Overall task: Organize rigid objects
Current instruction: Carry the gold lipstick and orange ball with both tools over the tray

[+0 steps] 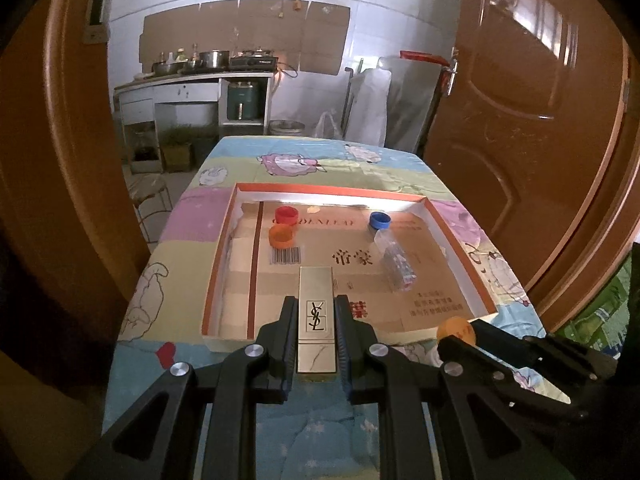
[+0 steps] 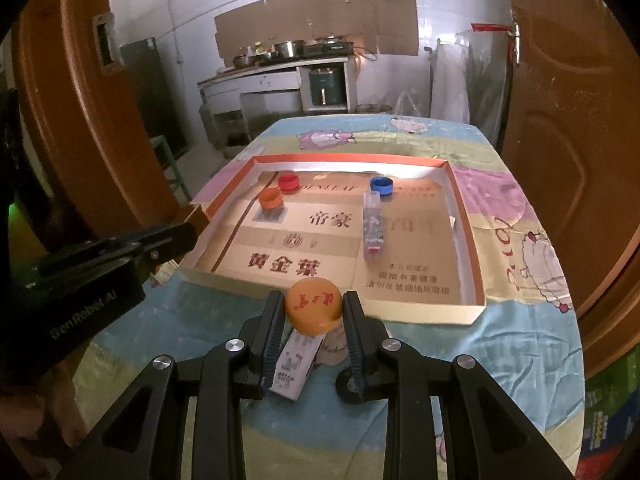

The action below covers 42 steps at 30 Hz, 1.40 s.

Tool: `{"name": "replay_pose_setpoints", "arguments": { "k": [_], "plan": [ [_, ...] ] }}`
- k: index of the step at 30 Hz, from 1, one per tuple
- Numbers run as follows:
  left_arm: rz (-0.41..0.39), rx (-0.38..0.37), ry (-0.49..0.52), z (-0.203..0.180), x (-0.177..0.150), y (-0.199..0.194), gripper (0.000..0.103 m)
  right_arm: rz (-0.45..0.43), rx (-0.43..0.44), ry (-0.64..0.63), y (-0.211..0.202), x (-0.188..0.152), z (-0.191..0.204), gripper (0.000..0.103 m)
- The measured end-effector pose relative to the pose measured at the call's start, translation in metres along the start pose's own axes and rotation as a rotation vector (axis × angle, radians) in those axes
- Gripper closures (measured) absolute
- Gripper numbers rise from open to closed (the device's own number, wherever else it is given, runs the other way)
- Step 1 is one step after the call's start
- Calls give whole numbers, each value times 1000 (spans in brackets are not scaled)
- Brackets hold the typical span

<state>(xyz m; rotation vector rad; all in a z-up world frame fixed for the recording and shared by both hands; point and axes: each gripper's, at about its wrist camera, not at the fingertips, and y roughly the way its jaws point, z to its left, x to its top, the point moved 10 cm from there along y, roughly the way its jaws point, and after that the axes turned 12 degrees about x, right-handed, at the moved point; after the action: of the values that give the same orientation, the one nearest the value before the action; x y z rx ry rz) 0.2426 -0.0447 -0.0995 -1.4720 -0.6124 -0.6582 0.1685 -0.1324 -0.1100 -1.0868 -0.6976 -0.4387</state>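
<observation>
Your left gripper (image 1: 316, 312) is clamped on a gold lipstick case (image 1: 316, 312), its pads pressing both long sides; the case points forward, its far end reaching over the near edge of the shallow cardboard tray (image 1: 460, 240). Your right gripper (image 2: 314, 312) is closed on an orange bottle cap (image 2: 314, 306) with red lettering on top, held just short of the tray's near wall (image 2: 224, 276). Under that cap a small printed packet (image 2: 294, 364) and a pale round item lie on the cartoon-print tablecloth (image 2: 500, 360); what the round item is cannot be told.

The tray sits flat on the cloth, with orange-edged white walls and a flattened printed carton as its floor. Inside it you have four things:
- a red cap (image 1: 286, 215) toward the far left corner, open side up
- an orange cap (image 1: 281, 236) just in front of the red one, the two touching or nearly so
- a blue cap (image 1: 379, 221) toward the far right
- a clear plastic bottle (image 1: 396, 264) lying on its side, its neck end close to the blue cap, its body running toward you

In the left wrist view, your right gripper and its cap (image 1: 456, 330) show at the tray's near right corner.
</observation>
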Motion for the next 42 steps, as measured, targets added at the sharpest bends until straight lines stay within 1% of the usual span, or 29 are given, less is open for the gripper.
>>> {"name": "replay_pose_setpoints", "arguments": {
  "k": [6,14,21,30,42],
  "plan": [
    [-9,11,11,-7,14,12,85,-15,-18,17,4,14,-16,72],
    [-16,8,36,-20,36,28,85,-24,-56,53,9,29,-51,72],
    [-13,4,67,-34,51,45,85,-19,-94,42,18,44,-76,72],
    [24,5,96,-46,57,74,85,11,-139,7,38,58,-104,73],
    [71,4,121,-56,62,106,85,40,-152,-14,63,70,-123,72]
  ]
}}
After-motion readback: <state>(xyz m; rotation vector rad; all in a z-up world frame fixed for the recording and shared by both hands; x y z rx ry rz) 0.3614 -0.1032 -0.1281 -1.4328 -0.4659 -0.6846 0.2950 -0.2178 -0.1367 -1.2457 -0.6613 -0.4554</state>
